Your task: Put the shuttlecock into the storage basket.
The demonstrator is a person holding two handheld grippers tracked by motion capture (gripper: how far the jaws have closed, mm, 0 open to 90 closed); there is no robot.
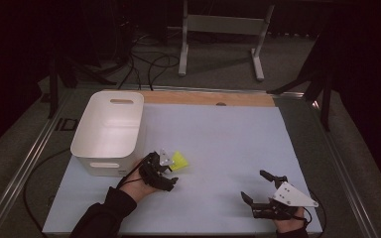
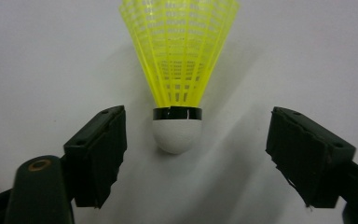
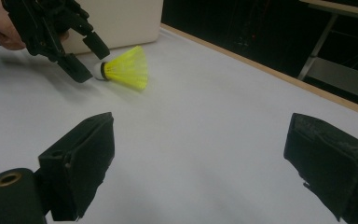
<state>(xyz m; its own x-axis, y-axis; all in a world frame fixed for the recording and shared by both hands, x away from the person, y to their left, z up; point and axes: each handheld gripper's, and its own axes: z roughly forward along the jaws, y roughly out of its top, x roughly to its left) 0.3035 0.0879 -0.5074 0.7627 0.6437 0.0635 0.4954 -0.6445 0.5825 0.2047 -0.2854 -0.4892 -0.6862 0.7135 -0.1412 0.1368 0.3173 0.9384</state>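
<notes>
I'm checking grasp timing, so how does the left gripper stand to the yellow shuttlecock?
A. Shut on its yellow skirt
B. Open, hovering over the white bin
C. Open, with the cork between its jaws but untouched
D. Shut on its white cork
C: in the left gripper view the left gripper is open, its jaws wide on either side of the shuttlecock, with gaps beside the white cork.

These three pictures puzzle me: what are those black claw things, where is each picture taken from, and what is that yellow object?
A person sits at a table holding a two-jaw gripper in each hand. The high view looks down from above. The other two come from cameras riding on each gripper. The yellow object is a shuttlecock lying on its side on the table beside a white bin. The left gripper has its jaws open on either side of the shuttlecock's white tip, not yet touching. The right gripper is open and holds nothing.
</notes>
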